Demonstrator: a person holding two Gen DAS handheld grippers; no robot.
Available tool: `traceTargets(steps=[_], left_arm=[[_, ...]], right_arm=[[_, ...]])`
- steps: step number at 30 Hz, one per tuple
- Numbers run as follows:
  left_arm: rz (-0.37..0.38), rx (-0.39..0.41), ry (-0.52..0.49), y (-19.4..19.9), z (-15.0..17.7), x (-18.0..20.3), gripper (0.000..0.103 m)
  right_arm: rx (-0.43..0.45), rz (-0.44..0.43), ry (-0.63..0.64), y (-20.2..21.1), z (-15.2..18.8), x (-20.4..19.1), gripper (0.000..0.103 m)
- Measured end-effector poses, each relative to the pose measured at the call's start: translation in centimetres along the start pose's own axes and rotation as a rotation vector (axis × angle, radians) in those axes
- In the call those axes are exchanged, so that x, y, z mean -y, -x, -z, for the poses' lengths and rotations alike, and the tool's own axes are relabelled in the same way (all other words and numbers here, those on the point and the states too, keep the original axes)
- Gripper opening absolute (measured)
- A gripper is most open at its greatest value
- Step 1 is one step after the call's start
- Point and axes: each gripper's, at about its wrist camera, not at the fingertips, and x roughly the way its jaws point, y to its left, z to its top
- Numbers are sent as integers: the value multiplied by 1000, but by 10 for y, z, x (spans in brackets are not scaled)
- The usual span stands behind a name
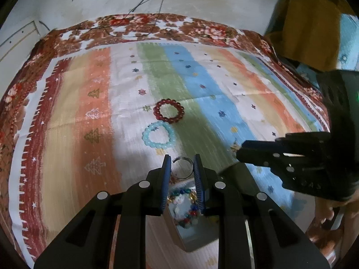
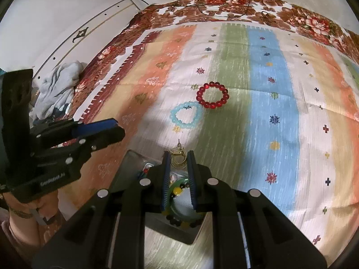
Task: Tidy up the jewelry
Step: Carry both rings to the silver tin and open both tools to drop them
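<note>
A red bead bracelet (image 1: 168, 111) (image 2: 212, 97) and a light blue bead bracelet (image 1: 157, 134) (image 2: 186, 115) lie side by side on the striped cloth. My left gripper (image 1: 182, 165) is shut on a silver open ring (image 1: 182, 166), held above a grey box (image 1: 190, 235) that holds colourful beads. My right gripper (image 2: 178, 160) is shut on a gold earring (image 2: 178, 157), above the same box (image 2: 179, 228) with a green bangle and yellow-and-black beads. Each gripper shows in the other's view, the right one (image 1: 241, 151) and the left one (image 2: 119, 129).
The striped cloth (image 1: 224, 85) covers a floral blanket (image 1: 202, 29) on a bed. Black cables (image 1: 125, 31) lie at the far edge. A pile of grey clothes (image 2: 58, 85) sits off the left side. A person in a mustard top (image 1: 314, 22) stands at right.
</note>
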Motion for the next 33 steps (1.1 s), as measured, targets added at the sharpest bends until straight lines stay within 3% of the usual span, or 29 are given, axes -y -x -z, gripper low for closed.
traceTargets(steps=[12,23,25,27,33], left_arm=[[22,-12,-49,10,33,19,20],[29,-22,-62,10,42,27,20],[22,-29,-54,8,43,27,24],[13,-30,-48,7,43,26,30],[-1,-29,-29,7,41,18,39]], right_arm=[[-7,-12,13,9,32,-11,17],[-15,-24,9,11,44,-15,17],[-15,-20,-5,10,43,-13,23],[-1,1,-27,11,42,-8,43],[7,15,-56,11,38,1,44]])
